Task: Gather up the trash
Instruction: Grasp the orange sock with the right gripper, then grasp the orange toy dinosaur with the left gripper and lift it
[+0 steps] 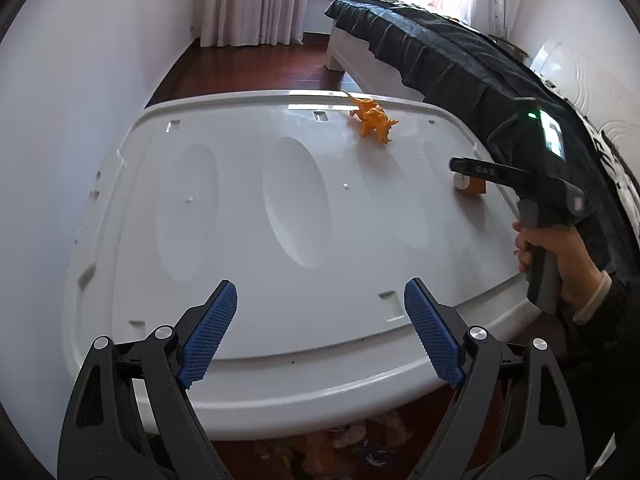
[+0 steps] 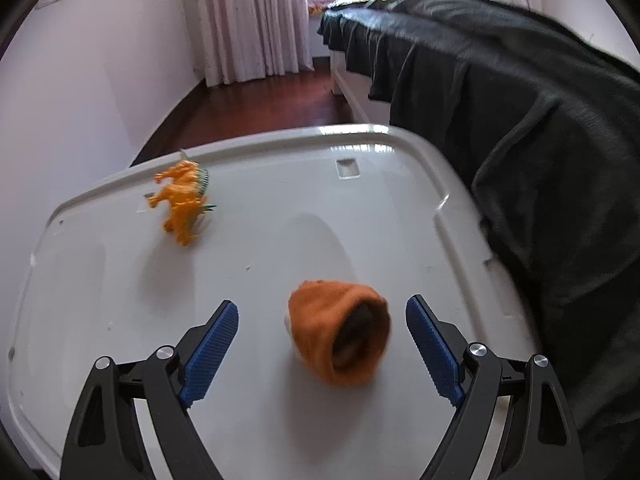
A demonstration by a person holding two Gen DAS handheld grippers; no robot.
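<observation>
Right gripper (image 2: 322, 334) spread wide, empty, straddling the rolled orange knit sock (image 2: 338, 334) between its fingers, untouched; likely lined up to pinch. Left gripper (image 1: 320, 330) wide, empty, nothing between its fingers.

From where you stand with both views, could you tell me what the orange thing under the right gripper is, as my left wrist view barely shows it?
Observer: It is an orange knitted piece, like a small sock or cap, lying on its side on the white lid, its dark opening toward the camera.
Operator: Thank you. Is the right gripper holding it?
Observer: No. The right gripper is open, the piece lies between its blue pads, and neither pad touches it.
Operator: Does the toy dinosaur have any other colour?
Observer: Yes, the orange dinosaur has green spines along its back.
</observation>
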